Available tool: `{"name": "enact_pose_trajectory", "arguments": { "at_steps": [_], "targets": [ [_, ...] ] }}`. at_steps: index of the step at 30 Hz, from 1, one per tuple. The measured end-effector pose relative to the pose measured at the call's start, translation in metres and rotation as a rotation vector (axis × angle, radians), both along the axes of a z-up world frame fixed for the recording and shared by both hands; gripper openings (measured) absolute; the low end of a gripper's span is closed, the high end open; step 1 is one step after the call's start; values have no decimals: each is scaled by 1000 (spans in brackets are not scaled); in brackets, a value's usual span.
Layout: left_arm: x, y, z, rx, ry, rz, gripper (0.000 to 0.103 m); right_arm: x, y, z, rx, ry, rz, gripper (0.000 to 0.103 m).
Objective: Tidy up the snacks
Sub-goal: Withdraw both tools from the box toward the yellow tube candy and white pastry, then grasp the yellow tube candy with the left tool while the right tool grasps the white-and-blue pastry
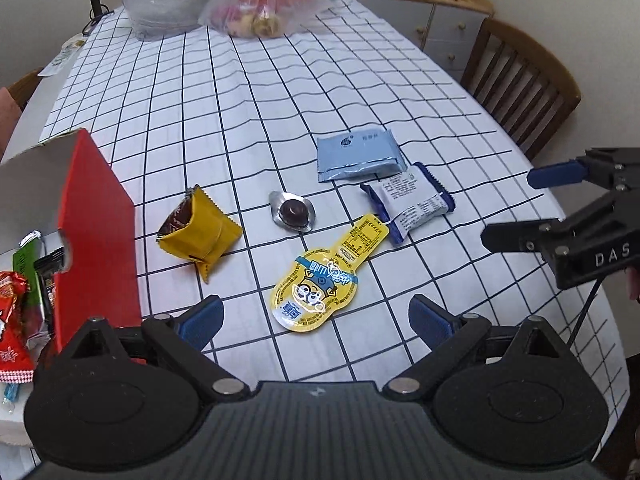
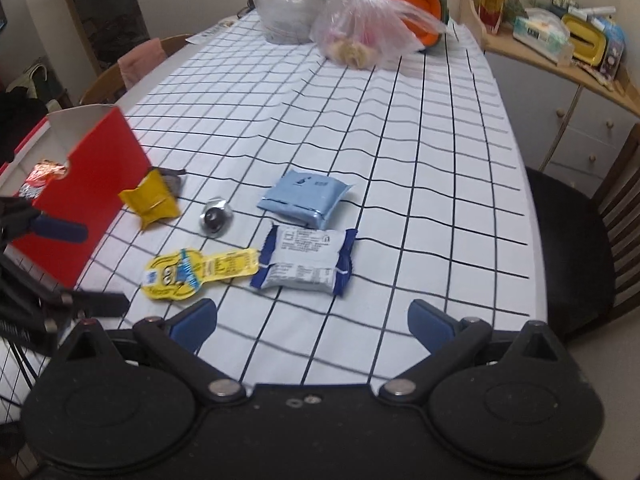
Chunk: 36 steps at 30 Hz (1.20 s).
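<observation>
Several snacks lie on the checked tablecloth: a yellow cartoon pouch, a yellow-brown packet, a small foil-cupped chocolate, a light blue packet and a white-and-blue packet. A red open box at the left holds several wrapped snacks. My left gripper stands open just short of the cartoon pouch. My right gripper is open and empty, near the white-and-blue packet.
Two plastic bags with food sit at the table's far end, beside an orange container. Wooden chairs stand at the right edge. A cluttered shelf lies beyond.
</observation>
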<state>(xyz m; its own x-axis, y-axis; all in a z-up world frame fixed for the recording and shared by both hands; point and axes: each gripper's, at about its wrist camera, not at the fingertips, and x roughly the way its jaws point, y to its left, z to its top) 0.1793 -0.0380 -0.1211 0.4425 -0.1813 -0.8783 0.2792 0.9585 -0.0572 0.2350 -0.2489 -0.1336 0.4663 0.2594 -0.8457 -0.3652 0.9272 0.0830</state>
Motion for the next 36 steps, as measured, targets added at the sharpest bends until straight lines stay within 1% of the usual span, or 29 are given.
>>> {"name": "enact_pose_trajectory", "arguments": {
  "at_steps": [2,8,12,16,20,22,24,28,31,32,34,36],
  "targets": [
    [7,-6,-7,21,10,-4,100,10,2,-8,10,17,-4,102],
    [22,-21,-31,73,58,-61,100,37,8,-30,8,63,-56,98],
    [29,-24,-40,95,61,-75,100,50,13,-42,15,92,-104,97],
    [34,-22,-46,119,54,-75,99,55,23,-50,2,99,-107,96],
    [38,-23,-50,127,55,-98,98,59,31,-54,-8,101,-107,93],
    [38,-24,-52,134,55,-117,96,60,34,-55,-16,99,-106,93],
    [39,-25,-56,141,67,-125,92,60,36,-56,-32,91,-107,91],
    [44,-22,-58,126,72,-115,90,62,39,-58,-42,71,-119,90],
    [44,-23,-58,103,78,-117,82,60,42,-59,-52,58,-111,89],
    [43,-23,-57,93,79,-118,78,59,42,-59,-55,52,-106,86],
    [42,-23,-57,91,74,-117,75,58,43,-58,-54,43,-96,82],
    [42,-23,-56,88,69,-106,67,56,42,-57,-55,35,-94,75]
  ]
}}
